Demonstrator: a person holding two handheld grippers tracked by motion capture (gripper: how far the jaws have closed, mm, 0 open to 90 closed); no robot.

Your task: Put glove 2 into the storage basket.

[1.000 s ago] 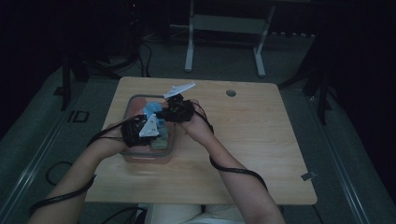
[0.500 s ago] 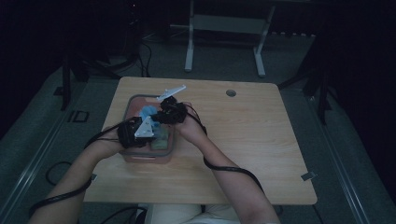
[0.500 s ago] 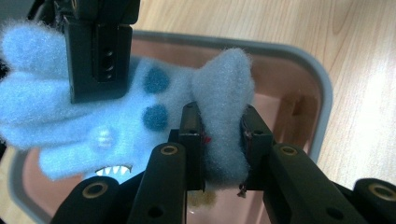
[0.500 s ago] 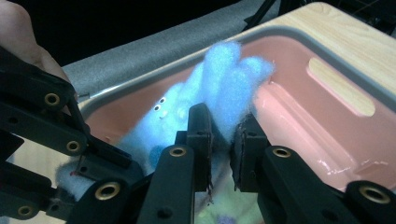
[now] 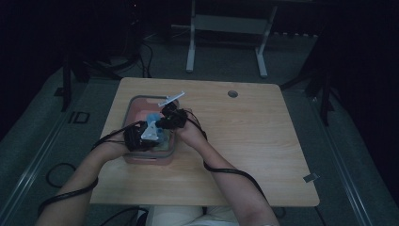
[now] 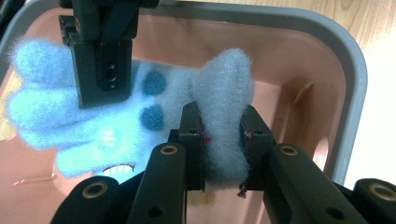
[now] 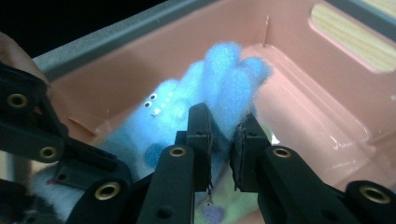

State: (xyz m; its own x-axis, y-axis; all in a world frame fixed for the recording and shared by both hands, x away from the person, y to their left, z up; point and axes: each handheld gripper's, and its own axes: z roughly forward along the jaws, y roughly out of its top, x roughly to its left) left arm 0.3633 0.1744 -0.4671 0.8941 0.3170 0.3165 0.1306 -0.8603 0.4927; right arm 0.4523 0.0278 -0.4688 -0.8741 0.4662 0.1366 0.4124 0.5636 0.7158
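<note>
Both hands have sunk toward the pink bin (image 5: 141, 157) since the earlier frame, carrying the fluffy blue sock (image 6: 93, 116) down inside its grey-rimmed walls, and the wooden table (image 5: 244, 141) under the bin lies as before. Within the bin, the sock stretches lengthwise from one pair of jaws to the other, above a pale item on the floor that is too hidden to identify. Left gripper (image 6: 223, 151) is clamped on one fuzzy end, and right gripper (image 7: 221, 149) is clamped on the other.
</note>
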